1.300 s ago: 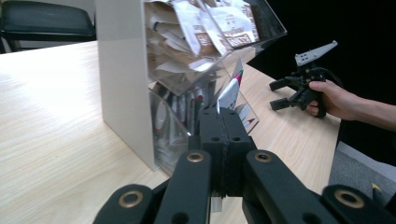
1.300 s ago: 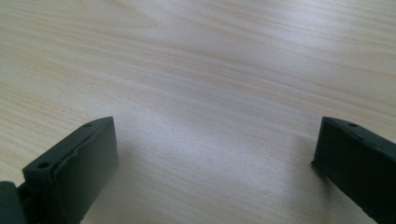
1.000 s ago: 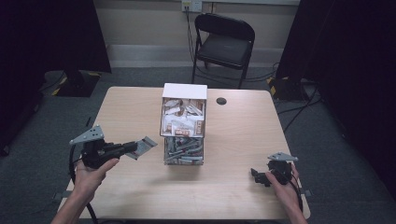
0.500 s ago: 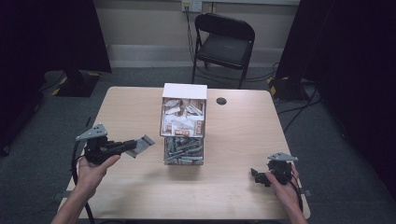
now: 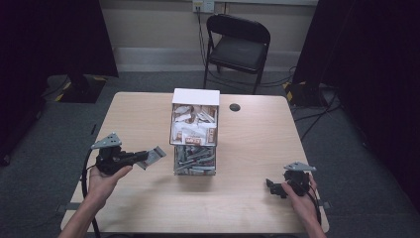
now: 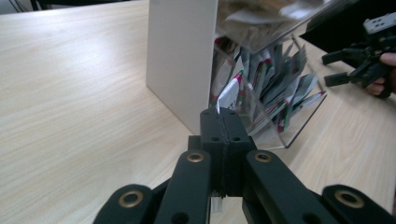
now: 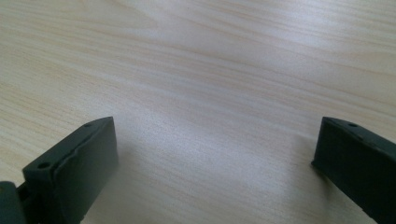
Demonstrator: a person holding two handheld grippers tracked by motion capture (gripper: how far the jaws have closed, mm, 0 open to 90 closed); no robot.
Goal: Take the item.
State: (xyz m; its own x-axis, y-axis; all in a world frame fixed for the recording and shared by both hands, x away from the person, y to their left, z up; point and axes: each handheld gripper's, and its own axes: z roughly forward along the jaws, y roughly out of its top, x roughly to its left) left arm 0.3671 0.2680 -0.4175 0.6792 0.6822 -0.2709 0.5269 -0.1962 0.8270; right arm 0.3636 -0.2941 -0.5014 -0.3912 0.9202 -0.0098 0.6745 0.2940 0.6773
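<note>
My left gripper [image 5: 147, 157] is at the table's left front, shut on a thin silvery packet [image 5: 157, 153] that sticks out toward the clear box [image 5: 194, 130]. In the left gripper view the jaws [image 6: 224, 119] are pressed together, with the packet's edge [image 6: 228, 97] showing above them, close to the box's lower bin [image 6: 275, 98] of similar packets. The box has a white top, brown-and-white sachets in its upper tier and silver-green ones below. My right gripper [image 5: 271, 187] rests open at the right front; its jaws [image 7: 215, 154] stand wide over bare wood.
The wooden table [image 5: 257, 148] has a small dark round spot [image 5: 235, 107] behind the box. A black folding chair [image 5: 237, 47] stands beyond the far edge. The right hand and its gripper [image 6: 355, 70] show past the box in the left gripper view.
My left gripper, still holding the packet, has drifted slightly lower and rightward toward the box. The right gripper has stayed put.
</note>
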